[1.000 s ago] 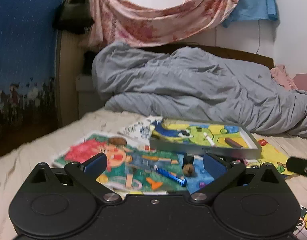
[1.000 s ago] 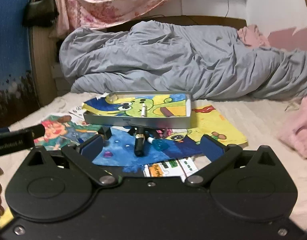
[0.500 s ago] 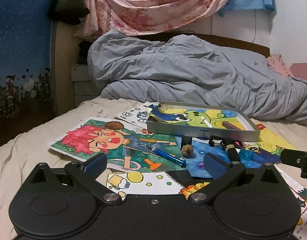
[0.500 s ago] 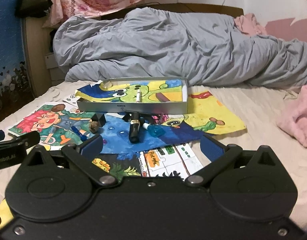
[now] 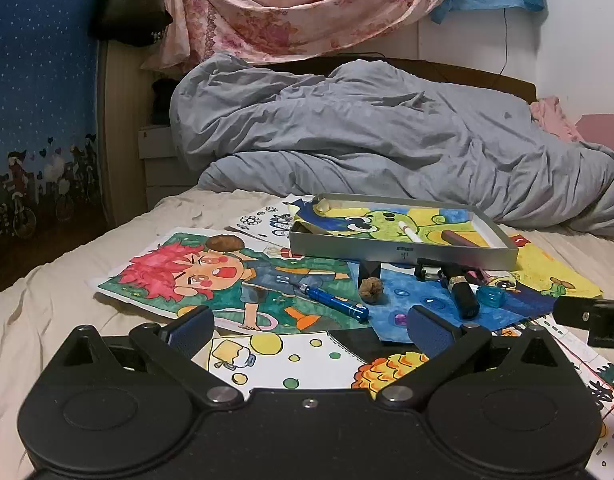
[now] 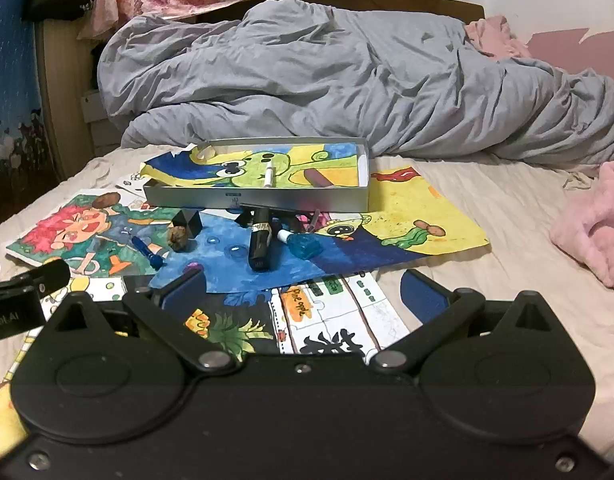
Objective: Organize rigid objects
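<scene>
A shallow silver tin tray [image 5: 403,254] [image 6: 255,199] lies on the bed and holds a white marker [image 5: 408,233] [image 6: 269,175] and a maroon stick [image 5: 463,237] [image 6: 319,178]. In front of it, on coloured drawings, lie a blue pen [image 5: 335,303] [image 6: 147,253], a walnut [image 5: 371,290] [image 6: 179,237], a black cube [image 6: 187,221], a black lipstick tube [image 5: 463,296] [image 6: 259,242] and a small teal bottle [image 5: 492,297] [image 6: 303,245]. My left gripper [image 5: 307,328] and right gripper [image 6: 303,290] both stand open and empty, well short of these objects.
A rumpled grey duvet [image 5: 387,140] fills the back of the bed. A pink fluffy cloth [image 6: 591,224] lies at the right. Children's drawings [image 5: 211,276] cover the beige sheet. A blue patterned wall [image 5: 39,100] stands at the left.
Both grippers have drawn back from the tray and risen a little; the tray and loose objects now look smaller and farther off. Nothing was taken hold of.
</scene>
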{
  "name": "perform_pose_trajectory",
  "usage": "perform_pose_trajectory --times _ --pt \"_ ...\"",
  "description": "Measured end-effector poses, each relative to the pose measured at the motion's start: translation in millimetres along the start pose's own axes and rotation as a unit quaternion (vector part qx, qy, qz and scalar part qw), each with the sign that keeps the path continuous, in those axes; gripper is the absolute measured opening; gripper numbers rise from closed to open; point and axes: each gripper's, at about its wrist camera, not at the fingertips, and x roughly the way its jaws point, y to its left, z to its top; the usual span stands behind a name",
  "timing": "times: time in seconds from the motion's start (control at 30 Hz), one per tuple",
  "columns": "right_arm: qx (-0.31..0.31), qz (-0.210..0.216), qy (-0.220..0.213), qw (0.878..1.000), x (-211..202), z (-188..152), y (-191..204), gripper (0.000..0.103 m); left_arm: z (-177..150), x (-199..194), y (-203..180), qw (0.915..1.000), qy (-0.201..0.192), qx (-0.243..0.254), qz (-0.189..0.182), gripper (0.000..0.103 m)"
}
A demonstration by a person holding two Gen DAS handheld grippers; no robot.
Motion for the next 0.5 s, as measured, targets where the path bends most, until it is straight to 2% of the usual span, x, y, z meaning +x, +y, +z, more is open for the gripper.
perform_pose_trajectory --times 0.5 --pt "-0.016 0.009 0.017 1.0 9.5 1.9 -1.4 0.102 -1.5 3.0 0.1 0.9999 0.01 -0.003 -0.001 0.102"
